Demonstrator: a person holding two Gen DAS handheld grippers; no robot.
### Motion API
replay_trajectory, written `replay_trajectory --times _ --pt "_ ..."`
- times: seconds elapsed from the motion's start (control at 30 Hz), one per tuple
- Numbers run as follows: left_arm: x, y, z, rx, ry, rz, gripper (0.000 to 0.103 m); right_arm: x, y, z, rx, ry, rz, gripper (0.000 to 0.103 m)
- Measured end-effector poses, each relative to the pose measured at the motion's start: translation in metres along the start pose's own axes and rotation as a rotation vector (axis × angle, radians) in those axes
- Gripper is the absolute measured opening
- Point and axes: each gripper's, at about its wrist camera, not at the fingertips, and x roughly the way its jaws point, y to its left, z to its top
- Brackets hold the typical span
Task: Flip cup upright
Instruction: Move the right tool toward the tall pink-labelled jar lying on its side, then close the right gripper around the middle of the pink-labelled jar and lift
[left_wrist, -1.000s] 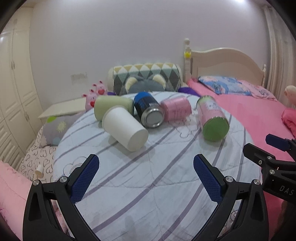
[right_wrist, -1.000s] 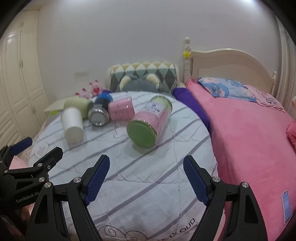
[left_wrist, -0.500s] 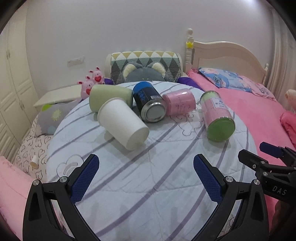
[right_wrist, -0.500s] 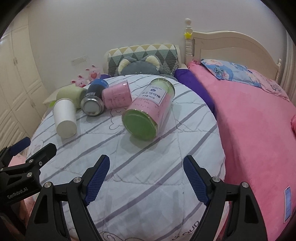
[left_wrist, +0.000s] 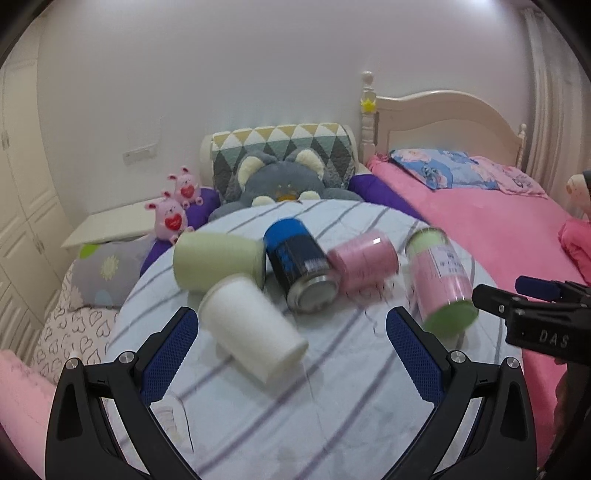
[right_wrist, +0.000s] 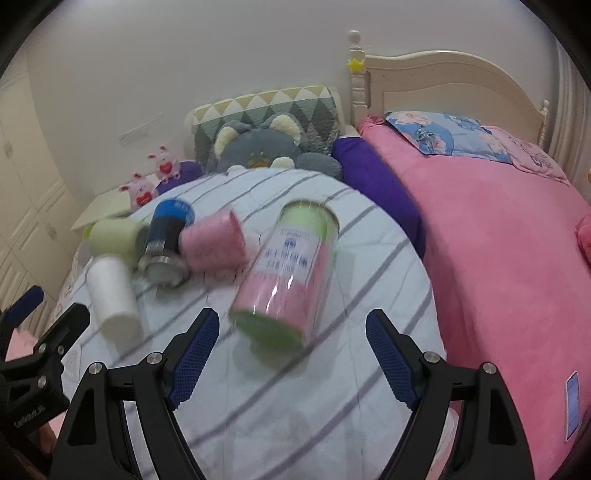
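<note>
White cup (left_wrist: 253, 328) on its side, base toward camera, mouth away

White cup (left_wrist: 253, 332): matt, paper-like. Blue can (left_wrist: 300, 264): glossy, bare metal end. Pink-and-green canister (right_wrist: 286, 275): clear glossy plastic, paper label. Table (left_wrist: 332, 406): striped quilted cloth cover. Left tongs (left_wrist: 295, 350), right tongs (right_wrist: 291, 356): black plastic, blue textured pads. Headboard (left_wrist: 443, 114): smooth painted wood.

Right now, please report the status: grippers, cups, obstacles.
Left gripper open, empty. Right gripper open, empty. White cup on its side, also pale green cup. Blue can touches the green cup.
</note>
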Motion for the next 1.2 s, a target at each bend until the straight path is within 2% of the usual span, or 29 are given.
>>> replay_trajectory --times 0.37,0.5,0.63,0.8,0.87,1.0,1.2 --pt "0.061 0.009 0.035 -0.03 0.058 -0.043 0.103 0.064 -0.007 0.039 0.02 0.117 -0.05 0.083" --pt "0.087 0.01 0.039 -0.043 0.103 -0.034 0.103 0.086 -0.006 0.045 0.031 0.167 0.02 0.083" --pt "0.108 0.013 0.038 -0.045 0.138 -0.014 0.103 0.105 0.0 0.048 0.012 0.206 0.024 0.083" --pt "0.12 0.013 0.036 -0.046 0.161 -0.024 0.103 0.129 0.005 0.045 0.009 0.279 0.051 0.083" --pt "0.121 0.012 0.034 -0.037 0.164 -0.021 0.103 0.129 0.002 0.042 0.027 0.259 0.066 0.081" --pt "0.122 0.013 0.035 -0.037 0.163 -0.021 0.103 0.122 0.004 0.042 -0.005 0.227 0.038 0.08" --pt "0.114 0.015 0.037 -0.044 0.148 -0.017 0.103 0.112 0.0 0.046 0.012 0.216 0.043 0.08"
